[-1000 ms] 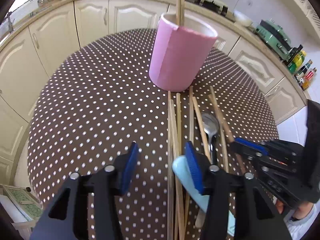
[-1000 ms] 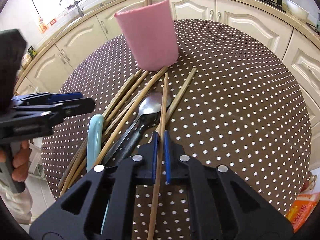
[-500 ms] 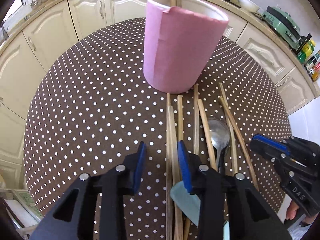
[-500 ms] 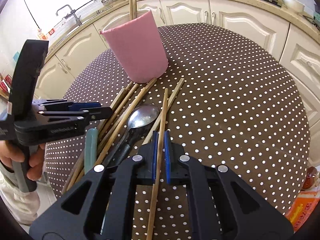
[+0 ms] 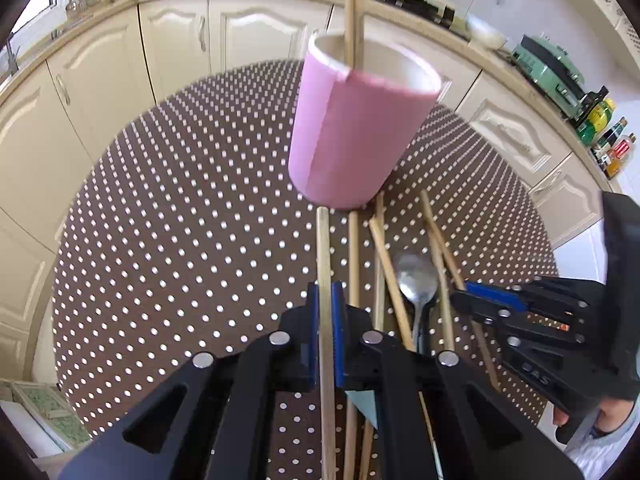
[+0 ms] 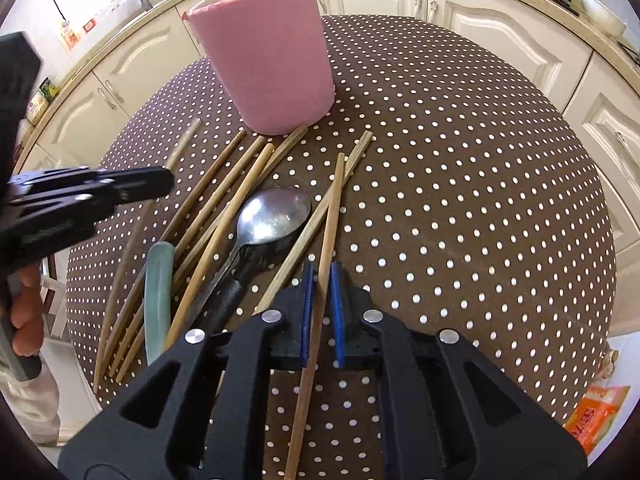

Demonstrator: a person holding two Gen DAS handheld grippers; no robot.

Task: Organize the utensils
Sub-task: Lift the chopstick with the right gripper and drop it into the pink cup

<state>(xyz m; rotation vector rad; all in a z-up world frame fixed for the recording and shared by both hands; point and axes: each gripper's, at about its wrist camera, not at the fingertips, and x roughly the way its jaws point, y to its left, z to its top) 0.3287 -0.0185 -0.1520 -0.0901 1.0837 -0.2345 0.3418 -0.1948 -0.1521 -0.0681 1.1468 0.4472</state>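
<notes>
The left tongs (image 5: 325,308) are clamped on a chopstick (image 5: 323,248) at the left edge of the pile, its far tip just short of the pink cup (image 5: 356,136) standing on the dotted desk (image 5: 180,220). The right tongs (image 6: 320,288) are easing apart with another chopstick (image 6: 332,216) between the blue pads, at the pile's right side. Between them lie more chopsticks, a spoon (image 6: 272,216) and a pale green handle (image 6: 158,296), and two sticks already stand in the cup
</notes>
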